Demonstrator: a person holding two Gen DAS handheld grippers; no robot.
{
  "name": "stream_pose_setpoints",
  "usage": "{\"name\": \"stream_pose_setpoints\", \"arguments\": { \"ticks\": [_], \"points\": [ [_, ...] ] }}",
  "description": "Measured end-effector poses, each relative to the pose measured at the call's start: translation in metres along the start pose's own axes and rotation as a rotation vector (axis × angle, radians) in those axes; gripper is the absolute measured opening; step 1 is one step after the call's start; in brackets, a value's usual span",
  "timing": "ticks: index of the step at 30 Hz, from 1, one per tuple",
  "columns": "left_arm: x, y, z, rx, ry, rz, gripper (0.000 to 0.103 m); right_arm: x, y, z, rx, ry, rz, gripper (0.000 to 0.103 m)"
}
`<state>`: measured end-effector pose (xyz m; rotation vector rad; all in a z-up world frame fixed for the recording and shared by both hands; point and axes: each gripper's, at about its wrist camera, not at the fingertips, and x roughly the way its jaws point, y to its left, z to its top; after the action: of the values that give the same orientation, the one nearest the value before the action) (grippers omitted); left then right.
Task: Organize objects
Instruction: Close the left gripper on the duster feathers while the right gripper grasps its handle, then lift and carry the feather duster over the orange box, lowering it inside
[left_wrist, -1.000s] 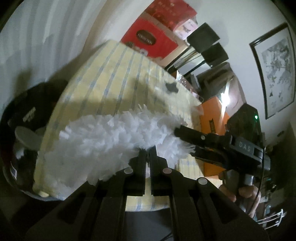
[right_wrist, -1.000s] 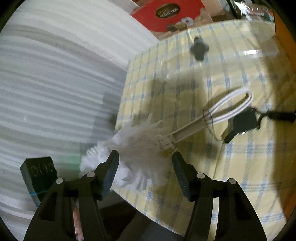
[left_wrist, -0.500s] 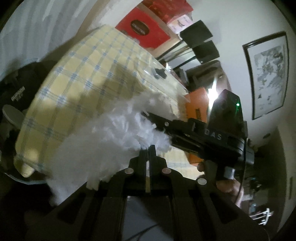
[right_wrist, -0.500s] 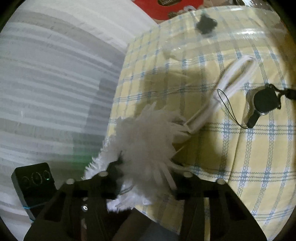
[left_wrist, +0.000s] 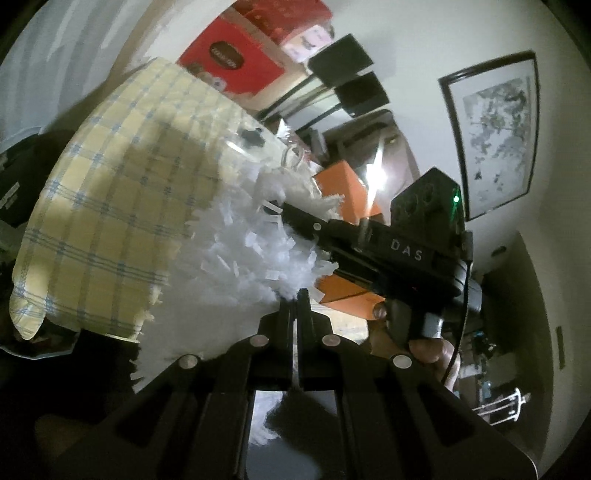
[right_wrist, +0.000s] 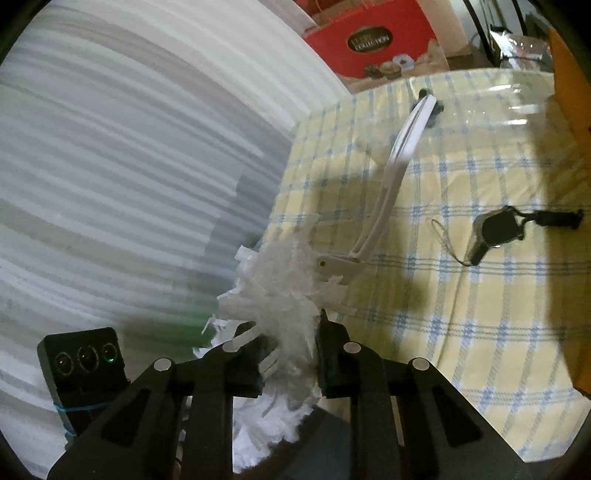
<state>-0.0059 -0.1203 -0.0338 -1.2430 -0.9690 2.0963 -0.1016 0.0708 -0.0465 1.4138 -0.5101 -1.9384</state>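
Note:
A white fluffy duster (left_wrist: 236, 258) hangs over the near edge of a table with a yellow checked cloth (left_wrist: 110, 192). My left gripper (left_wrist: 295, 295) is shut on the duster's fluff. My right gripper (right_wrist: 288, 332) is shut on the duster head (right_wrist: 280, 288) from the other side; it shows in the left wrist view (left_wrist: 295, 218) as a black tool marked DAS. The duster's white loop handle (right_wrist: 399, 162) sticks up and away over the cloth.
A black device with a strap (right_wrist: 495, 232) lies on the cloth to the right. A small dark object (left_wrist: 253, 136) lies at the far end. Red boxes (right_wrist: 369, 40) stand behind the table. An orange box (left_wrist: 343, 192) is at the right edge. White blinds (right_wrist: 129, 147) are on the left.
My right gripper closed on the duster head. The duster lifted and its handle swung from lying flat to pointing up and away. The left gripper stayed shut on the fluff.

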Motion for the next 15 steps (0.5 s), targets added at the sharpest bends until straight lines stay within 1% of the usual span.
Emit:
{"name": "stream_pose_setpoints", "arguments": {
  "ticks": [3,7,10,15],
  "points": [
    [-0.004,-0.011,0.001,0.017,-0.009,-0.015,0.001,-0.018,0.0,-0.005,0.003,-0.024,0.012,0.019],
    [0.002,-0.027,0.004,0.047,-0.006,-0.023,0.001,-0.038,0.001,-0.005,0.006,-0.06,0.023,0.018],
    [0.011,-0.042,0.008,0.068,0.006,-0.038,0.001,-0.057,0.0,-0.001,0.008,-0.09,0.016,0.018],
    [0.037,-0.076,0.022,0.125,0.038,-0.062,0.001,-0.097,-0.01,0.01,0.021,-0.158,-0.012,0.018]
  ]
}}
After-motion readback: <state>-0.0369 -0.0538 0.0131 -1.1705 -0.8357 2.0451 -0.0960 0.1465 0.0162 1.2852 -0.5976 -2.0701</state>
